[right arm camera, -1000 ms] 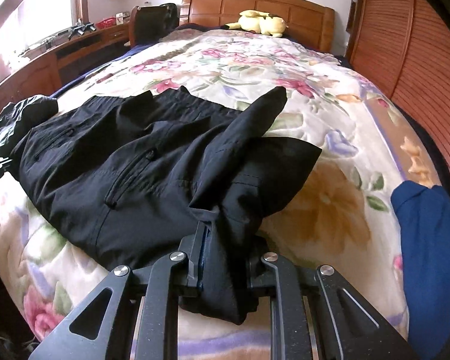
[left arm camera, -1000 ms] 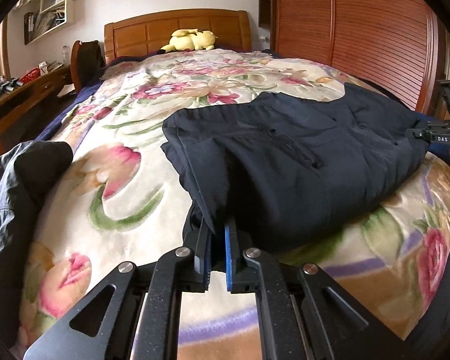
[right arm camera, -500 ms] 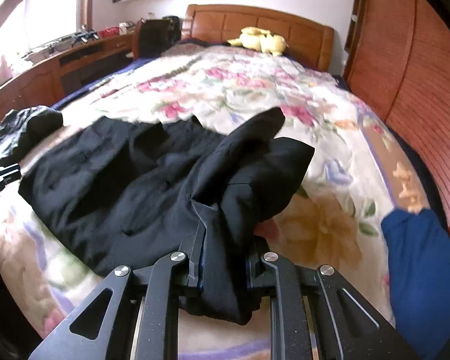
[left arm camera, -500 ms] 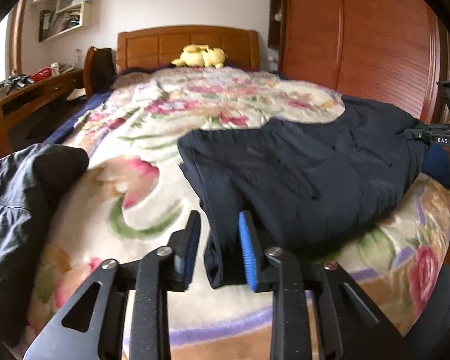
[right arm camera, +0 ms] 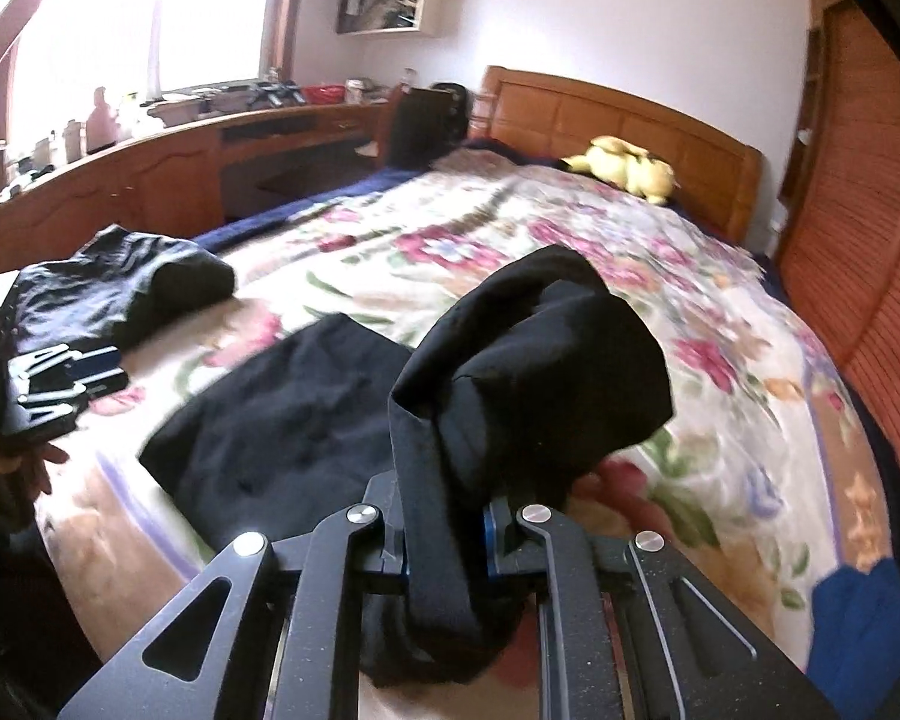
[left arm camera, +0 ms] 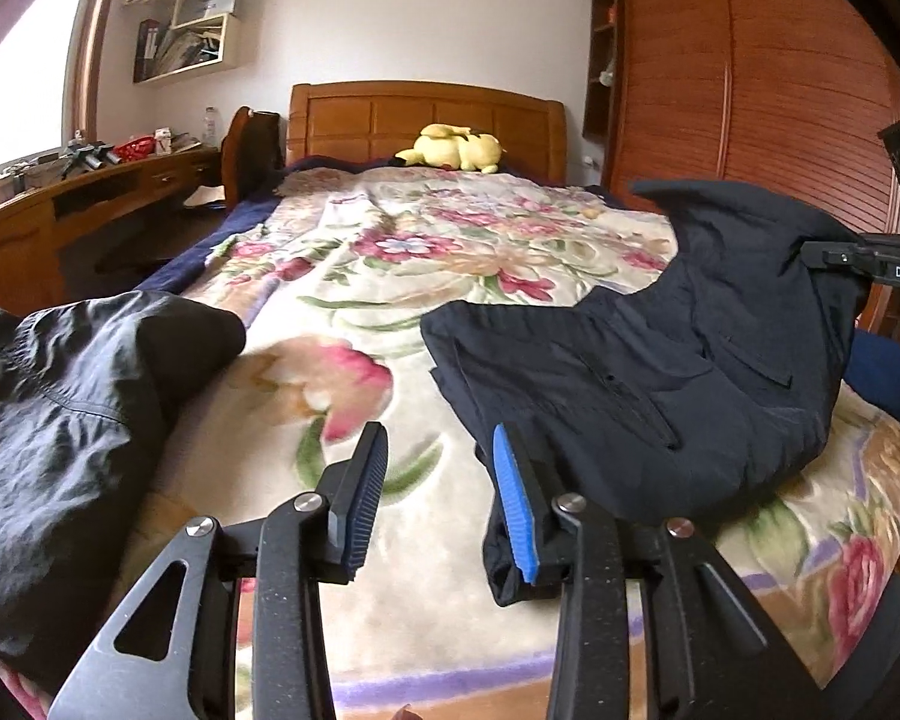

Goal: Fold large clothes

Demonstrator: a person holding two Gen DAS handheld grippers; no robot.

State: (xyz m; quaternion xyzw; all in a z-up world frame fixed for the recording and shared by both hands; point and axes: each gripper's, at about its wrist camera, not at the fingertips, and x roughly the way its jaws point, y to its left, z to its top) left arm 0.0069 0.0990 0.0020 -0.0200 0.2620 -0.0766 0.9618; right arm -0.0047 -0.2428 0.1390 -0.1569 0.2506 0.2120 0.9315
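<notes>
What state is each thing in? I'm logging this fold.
left gripper: jaws just opened, nothing between them
right gripper: clamped on the dark trousers
dark trousers: one end lifted, rest on the bed
black jacket: crumpled

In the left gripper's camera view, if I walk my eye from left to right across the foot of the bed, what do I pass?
Crumpled grey garment → left gripper, jaws open with nothing between them → dark trousers → right gripper clamped on the trousers' far edge.
</notes>
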